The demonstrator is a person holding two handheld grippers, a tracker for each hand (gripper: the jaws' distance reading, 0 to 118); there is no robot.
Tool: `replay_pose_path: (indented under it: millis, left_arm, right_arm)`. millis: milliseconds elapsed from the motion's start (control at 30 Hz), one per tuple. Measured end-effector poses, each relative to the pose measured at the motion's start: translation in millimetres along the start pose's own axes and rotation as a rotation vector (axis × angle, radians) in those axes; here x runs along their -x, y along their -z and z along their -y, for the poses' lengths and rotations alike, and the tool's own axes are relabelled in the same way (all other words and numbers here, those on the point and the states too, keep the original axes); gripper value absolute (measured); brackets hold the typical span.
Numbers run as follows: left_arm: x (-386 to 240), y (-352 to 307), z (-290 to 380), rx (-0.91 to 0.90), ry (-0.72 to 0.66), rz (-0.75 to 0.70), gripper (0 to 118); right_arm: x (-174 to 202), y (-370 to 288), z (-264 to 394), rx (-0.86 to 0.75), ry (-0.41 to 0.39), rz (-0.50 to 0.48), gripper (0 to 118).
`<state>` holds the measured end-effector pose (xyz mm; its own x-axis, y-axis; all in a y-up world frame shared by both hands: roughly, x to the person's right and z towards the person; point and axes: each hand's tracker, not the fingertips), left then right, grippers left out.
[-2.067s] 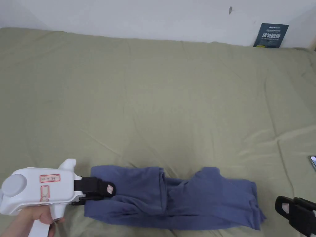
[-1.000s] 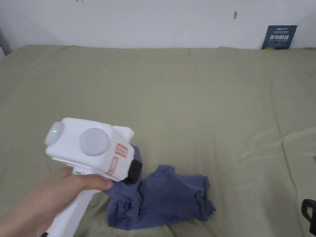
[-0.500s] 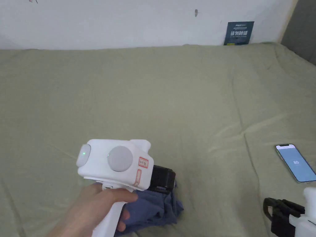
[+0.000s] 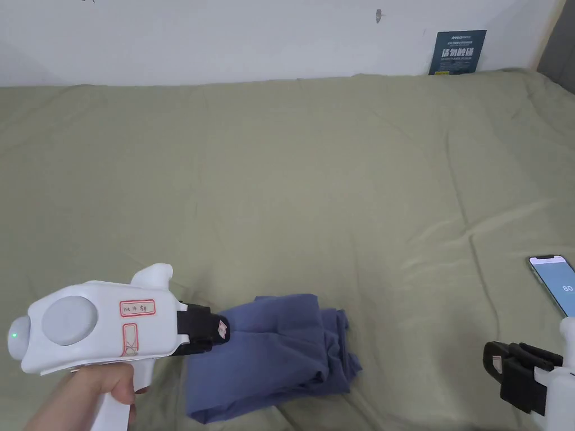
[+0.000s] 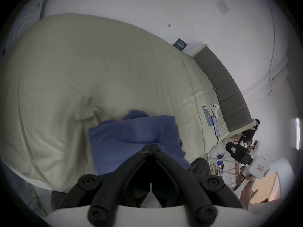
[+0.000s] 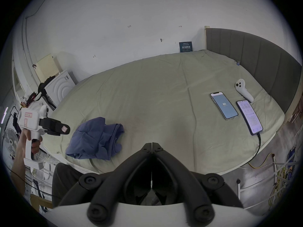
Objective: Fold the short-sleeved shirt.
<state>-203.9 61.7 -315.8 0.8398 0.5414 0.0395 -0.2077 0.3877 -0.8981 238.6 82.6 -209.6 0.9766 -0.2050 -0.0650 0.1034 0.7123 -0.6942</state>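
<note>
lying near the front edge of the bed (image 4: 337,168), the blue shirt (image 4: 275,351) was already a small, thick bundle of several layers, so most of the folding looked done. its left part lay fairly flat, while the right side bunched into loose ridges and 1 corner stuck out, as the right gripper view showed clearly (image 6: 96,137). by my reading what was left was tidying: squaring the edges, pressing the ridges down, perhaps 1 more neat fold.

the left gripper (image 4: 216,331) hung just at the bundle's left edge, above it; in the left gripper view (image 5: 151,149) its fingers met at the tips with the blue cloth behind them, and nothing seemed pinched between them. whether the tips touched the shirt could not be told.

the right gripper (image 4: 497,359) was held well apart from the shirt, off to the right near the bed's edge. its fingers were pressed together at the tips (image 6: 152,146) and held nothing.

2 phones (image 6: 223,106) and a white controller (image 6: 243,89) lay far right on the bed, well clear of the work.
</note>
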Motion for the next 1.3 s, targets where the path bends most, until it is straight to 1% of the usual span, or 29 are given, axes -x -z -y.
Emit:
replay_pose_path:
  millis: [33,67,133,233,267,400,467,533,567,600,667,733,767,800,867,933,967,1033,1067,1100,1133,1167,1267,1300]
  left_arm:
    - [-2,9,-1,0.011,-0.008,-0.006,0]
    - [23,29,-7,0.024,-0.011,-0.006,0]
    - [22,59,-8,0.063,-0.037,0.007,0]
    - [-21,92,10,0.105,-0.037,0.049,0]
    - [-36,103,13,0.119,-0.026,0.084,0]
    - [-54,137,5,0.145,-0.024,0.127,0]
    - [-62,150,7,0.153,-0.052,0.194,0]
    - [-67,162,4,0.166,-0.044,0.181,0]
    - [-69,164,4,0.173,-0.030,0.127,0]
    - [-73,167,4,0.156,0.022,0.115,0]
    - [-70,149,-3,0.148,-0.007,0.165,0]
    - [-73,117,-6,0.115,0.024,0.240,0]
    - [-67,97,-9,0.092,0.065,0.235,0]
    - [-60,79,-12,0.060,0.094,0.211,0]
    - [-38,37,-12,0.004,0.108,0.133,0]
    - [-7,10,-10,-0.026,0.061,0.071,0]
    - [11,-5,-7,-0.049,0.031,0.035,0]
    - [36,-24,1,-0.083,-0.017,-0.022,0]
    - [51,-30,5,-0.091,-0.046,-0.041,0]
    - [62,-33,8,-0.097,-0.078,-0.050,0]
    - [78,-31,9,-0.092,-0.117,-0.051,0]
    - [87,-30,12,-0.076,-0.125,-0.035,0]
    - [102,-18,18,-0.043,-0.138,0.019,0]
    - [104,-13,18,-0.031,-0.136,0.040,0]
  right_arm:
    - [0,0,0,0.002,-0.001,-0.002,0]
    - [1,0,0,0.003,-0.003,-0.003,0]
    - [2,-2,2,0.005,-0.002,-0.002,0]
    - [-4,-7,3,0.006,-0.001,0.006,0]
    - [-8,-8,3,0.008,0.007,0.015,0]
    - [-19,-9,3,0.016,0.024,0.038,0]
    - [-20,-8,3,0.023,0.027,0.046,0]
    - [-20,-4,5,0.034,0.025,0.039,0]
    - [-18,-2,4,0.043,0.018,0.038,0]
    - [-15,-1,4,0.048,0.006,0.039,0]
    - [-7,1,0,0.051,-0.029,0.025,0]
    - [2,4,-5,0.048,-0.057,0.010,0]
    - [9,7,-11,0.050,-0.069,-0.006,0]
    - [16,13,-14,0.060,-0.088,-0.040,0]
    - [36,33,-23,0.113,-0.117,-0.116,0]
    - [61,60,-33,0.157,-0.152,-0.237,0]
    - [76,76,-38,0.175,-0.146,-0.306,0]
    - [97,112,-45,0.235,-0.088,-0.454,0]
    - [107,130,-46,0.259,-0.036,-0.526,0]
    - [112,145,-45,0.296,0.011,-0.565,0]
    - [118,162,-42,0.346,0.053,-0.625,0]
    - [119,178,-39,0.378,0.082,-0.687,0]
    - [110,218,-20,0.471,0.181,-0.797,0]
    - [104,229,-14,0.490,0.205,-0.810,0]
